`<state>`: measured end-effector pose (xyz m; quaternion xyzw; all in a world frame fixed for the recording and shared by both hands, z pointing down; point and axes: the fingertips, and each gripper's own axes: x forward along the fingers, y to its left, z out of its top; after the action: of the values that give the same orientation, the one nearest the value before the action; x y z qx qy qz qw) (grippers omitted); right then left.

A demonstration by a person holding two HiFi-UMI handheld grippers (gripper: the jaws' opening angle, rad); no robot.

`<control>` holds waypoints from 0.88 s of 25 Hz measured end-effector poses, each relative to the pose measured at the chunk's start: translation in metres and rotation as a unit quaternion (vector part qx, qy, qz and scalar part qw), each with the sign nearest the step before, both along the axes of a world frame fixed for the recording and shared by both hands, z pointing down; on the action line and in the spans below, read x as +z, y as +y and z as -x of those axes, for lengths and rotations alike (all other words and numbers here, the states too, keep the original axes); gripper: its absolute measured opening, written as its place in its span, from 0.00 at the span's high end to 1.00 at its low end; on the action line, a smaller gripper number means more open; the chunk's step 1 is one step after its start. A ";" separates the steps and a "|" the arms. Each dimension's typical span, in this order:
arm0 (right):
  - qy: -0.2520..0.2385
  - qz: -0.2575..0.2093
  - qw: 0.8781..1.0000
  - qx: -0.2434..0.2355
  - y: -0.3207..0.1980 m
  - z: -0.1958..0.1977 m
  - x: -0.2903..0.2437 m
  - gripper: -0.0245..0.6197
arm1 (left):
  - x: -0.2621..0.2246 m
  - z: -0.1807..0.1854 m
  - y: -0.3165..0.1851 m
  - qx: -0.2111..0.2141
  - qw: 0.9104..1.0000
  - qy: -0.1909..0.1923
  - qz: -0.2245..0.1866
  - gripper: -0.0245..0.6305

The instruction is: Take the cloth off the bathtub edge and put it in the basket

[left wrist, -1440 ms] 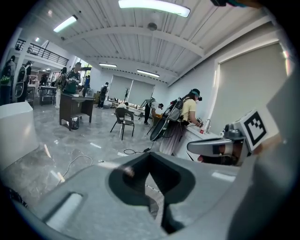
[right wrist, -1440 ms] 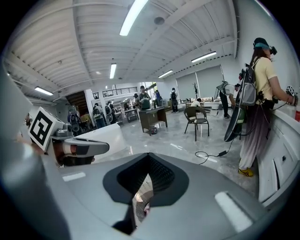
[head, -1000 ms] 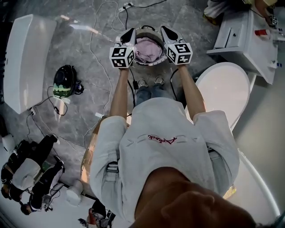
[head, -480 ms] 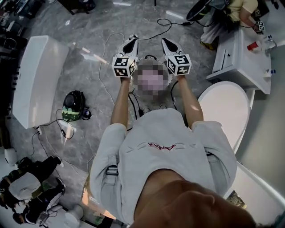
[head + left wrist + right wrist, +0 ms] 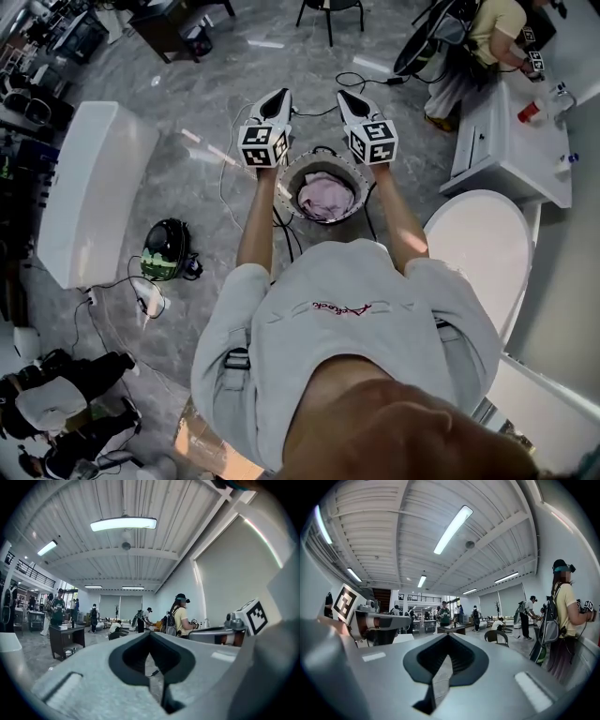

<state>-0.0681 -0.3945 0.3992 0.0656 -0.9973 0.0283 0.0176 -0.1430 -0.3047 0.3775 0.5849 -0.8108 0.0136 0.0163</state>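
Note:
In the head view a round basket (image 5: 292,178) stands on the grey floor in front of the person's feet, with the pink cloth (image 5: 325,195) lying crumpled inside it. My left gripper (image 5: 278,95) and right gripper (image 5: 344,96) are held out level above the basket, one on each side, both shut with nothing between their jaws. The left gripper view shows my left gripper (image 5: 150,633) shut and pointing across the hall. In the right gripper view my right gripper (image 5: 446,637) is shut too, with no cloth.
A long white fixture (image 5: 89,192) lies at the left and a white oval fixture (image 5: 478,244) at the right. A white cabinet (image 5: 511,141) stands at the upper right. Cables (image 5: 225,178) and a black-and-green object (image 5: 167,251) lie on the floor. People stand farther off.
Both grippers have risen from beside the basket rim to well above it. The head view has tilted up, so more of the hall shows.

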 end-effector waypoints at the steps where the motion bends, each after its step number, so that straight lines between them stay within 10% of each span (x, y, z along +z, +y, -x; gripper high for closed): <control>1: 0.000 -0.001 1.000 0.000 0.001 0.001 -0.001 0.95 | 0.000 0.001 0.001 0.000 1.000 -0.001 0.000 0.96; 22: 0.012 -0.009 1.000 -0.005 0.000 -0.003 0.001 0.95 | 0.008 -0.003 0.008 -0.007 1.000 0.002 -0.001 0.96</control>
<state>-0.0649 -0.3941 0.3999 0.0612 -0.9975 0.0186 0.0290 -0.1397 -0.2968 0.3851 0.5796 -0.8146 0.0115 0.0179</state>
